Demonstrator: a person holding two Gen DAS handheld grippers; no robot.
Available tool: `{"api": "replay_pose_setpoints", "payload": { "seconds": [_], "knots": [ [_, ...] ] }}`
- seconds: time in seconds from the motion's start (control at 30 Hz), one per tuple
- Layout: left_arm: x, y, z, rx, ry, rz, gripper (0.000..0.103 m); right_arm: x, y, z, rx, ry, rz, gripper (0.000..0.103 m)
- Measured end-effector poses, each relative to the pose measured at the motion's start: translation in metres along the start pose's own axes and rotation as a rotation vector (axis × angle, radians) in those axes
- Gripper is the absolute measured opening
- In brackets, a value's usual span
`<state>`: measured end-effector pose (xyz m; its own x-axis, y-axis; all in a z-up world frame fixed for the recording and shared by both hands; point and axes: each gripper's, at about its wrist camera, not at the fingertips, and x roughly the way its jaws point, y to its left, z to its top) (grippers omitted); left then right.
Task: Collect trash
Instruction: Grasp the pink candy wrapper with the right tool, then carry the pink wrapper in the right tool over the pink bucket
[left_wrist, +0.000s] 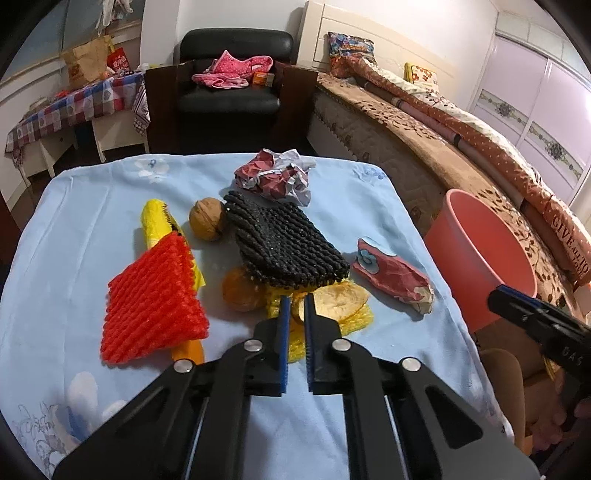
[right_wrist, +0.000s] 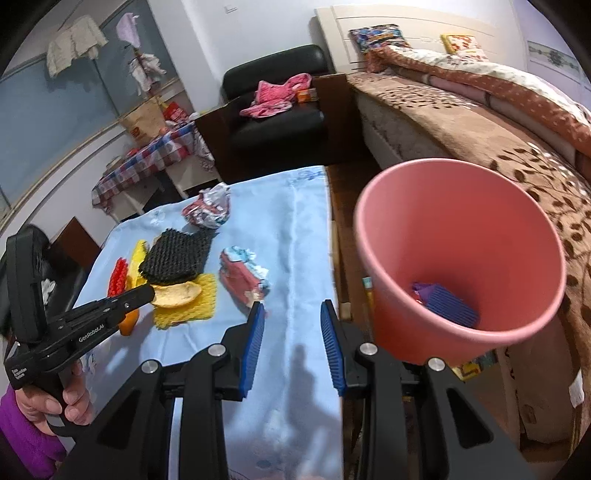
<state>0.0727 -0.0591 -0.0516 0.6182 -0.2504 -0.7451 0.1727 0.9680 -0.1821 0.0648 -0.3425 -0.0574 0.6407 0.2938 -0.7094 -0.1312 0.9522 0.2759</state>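
My left gripper (left_wrist: 296, 301) sits low over a table draped in a pale blue floral cloth (left_wrist: 81, 229), its blue-padded jaws drawn nearly together at the near edge of a curled piece of citrus peel (left_wrist: 338, 301) that lies on a yellow foam fruit net (left_wrist: 325, 328); whether the tips actually pinch the peel or the net I cannot tell. My right gripper (right_wrist: 293, 317) hangs at the table's right edge with its jaws standing partly apart and nothing between them. Just beyond my left jaws a black foam net (left_wrist: 284, 243) overlaps the yellow one, with an orange-brown fruit (left_wrist: 242, 291) tucked at its near left corner. To the left lie a red foam net (left_wrist: 155, 299) and, partly beneath it, a yellow wrapper (left_wrist: 157, 221); a walnut (left_wrist: 207, 219) rests between that wrapper and the black net. To the right sits a crumpled red paper scrap (left_wrist: 391, 275), and farther back a larger ball of crumpled red and white paper (left_wrist: 275, 177). Beside the table on the right stands a pink plastic bin (right_wrist: 458, 258) with a purple foam net (right_wrist: 445, 302) at its bottom. Behind are a black armchair (left_wrist: 229, 85) and a bed (left_wrist: 424, 122).
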Motion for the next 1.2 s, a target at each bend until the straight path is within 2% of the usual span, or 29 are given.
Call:
{"api": "replay_pose_setpoints", "payload": {
  "seconds": [0.23,0.7,0.73,0.8,0.97,1.2],
  "knots": [
    [-0.022,0.005,0.002,-0.024,-0.034,-0.036,0.005,0.026,0.02,0.01,-0.039,0.051,0.05,0.031],
    [-0.039,0.01,0.0,-0.045,-0.04,-0.08,0.005,0.079,0.036,0.023,-0.096,0.136,0.023,0.03],
    [-0.039,0.01,0.0,-0.049,-0.037,-0.084,0.005,0.08,0.036,0.022,-0.095,0.141,0.023,0.029],
    [-0.039,0.012,0.0,-0.054,-0.032,-0.086,0.005,0.084,0.035,0.02,-0.094,0.156,0.025,0.018],
    [-0.04,0.012,0.001,-0.063,-0.028,-0.094,0.005,0.078,0.032,0.016,-0.071,0.156,0.054,0.011],
    [-0.049,0.002,0.009,-0.047,-0.051,-0.114,0.005,0.046,0.021,0.014,-0.004,0.098,0.083,0.011]
  ]
}}
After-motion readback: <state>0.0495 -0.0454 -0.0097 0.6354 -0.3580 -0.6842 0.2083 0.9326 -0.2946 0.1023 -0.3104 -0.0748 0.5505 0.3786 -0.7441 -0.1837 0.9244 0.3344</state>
